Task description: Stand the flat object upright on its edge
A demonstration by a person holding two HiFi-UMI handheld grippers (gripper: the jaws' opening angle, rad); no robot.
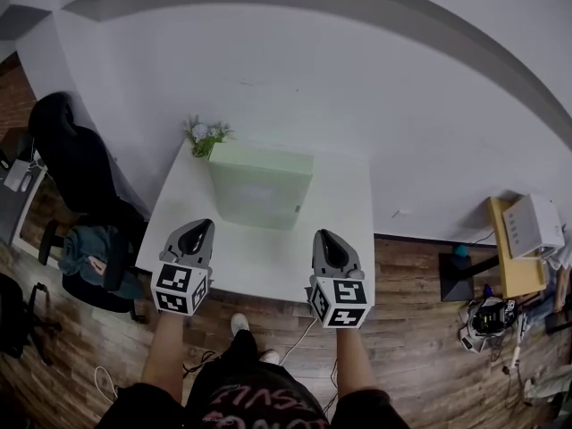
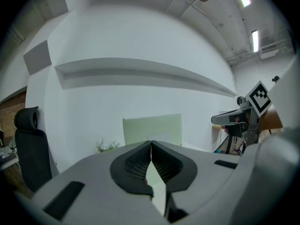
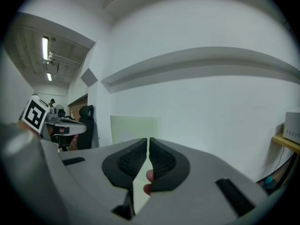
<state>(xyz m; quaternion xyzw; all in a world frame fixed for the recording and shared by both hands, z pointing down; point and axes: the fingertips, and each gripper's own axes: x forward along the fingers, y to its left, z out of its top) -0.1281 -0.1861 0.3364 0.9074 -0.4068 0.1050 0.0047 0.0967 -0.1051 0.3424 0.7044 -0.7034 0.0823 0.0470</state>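
A pale green flat panel (image 1: pixel 259 189) stands upright on its lower edge in the middle of the white table (image 1: pixel 344 213). It also rises behind the jaws as a green panel (image 2: pixel 152 129) in the left gripper view and a green panel (image 3: pixel 133 128) in the right gripper view. My left gripper (image 1: pixel 204 226) hovers at the table's near left edge, short of the panel, shut with nothing held. My right gripper (image 1: pixel 323 236) hovers at the near right edge, also shut and empty. The left gripper (image 2: pixel 151 143) and right gripper (image 3: pixel 147 139) both show their ribbed pads together.
A small potted plant (image 1: pixel 207 136) sits at the table's far left corner against the white wall. A black office chair (image 1: pixel 76 164) stands left of the table. A wooden shelf with a white box (image 1: pixel 532 224) and floor clutter lie to the right.
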